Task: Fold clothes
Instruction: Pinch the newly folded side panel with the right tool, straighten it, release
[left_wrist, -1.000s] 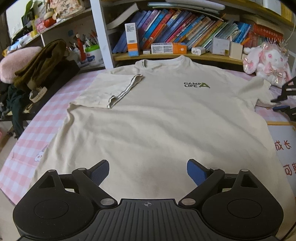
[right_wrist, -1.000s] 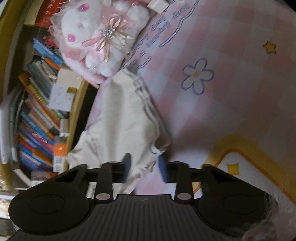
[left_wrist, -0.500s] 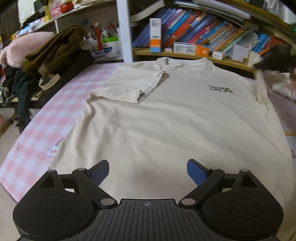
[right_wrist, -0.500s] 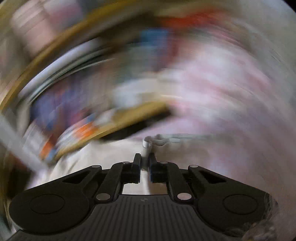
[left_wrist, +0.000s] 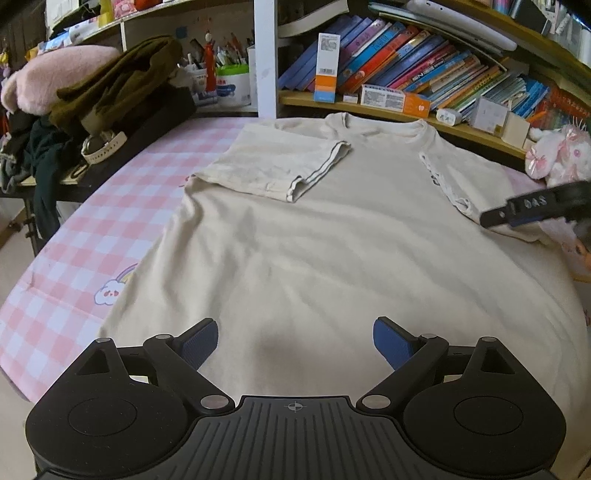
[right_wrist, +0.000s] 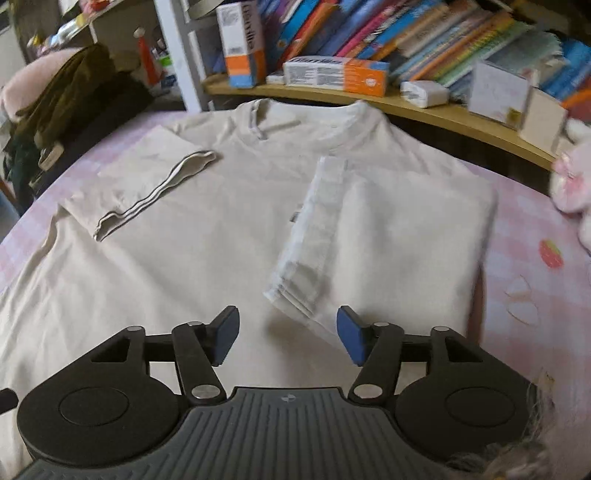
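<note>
Left view: the shirt (left_wrist: 332, 251) lies flat on the pink checked worktop (left_wrist: 92, 236), both sleeves folded inward; the left claw (left_wrist: 295, 343) hovers released over the near hem. Right view: the right claw (right_wrist: 286, 334) is opening just short of the right sleeve (right_wrist: 369, 240), nothing gripped, probably so the fold stays.

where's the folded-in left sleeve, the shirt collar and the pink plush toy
left sleeve (right_wrist: 155, 192), right wrist view, on its striped cuff
shirt collar (left_wrist: 380, 123), left wrist view, on the neck rib
pink plush toy (left_wrist: 561, 151), left wrist view, on its body
</note>
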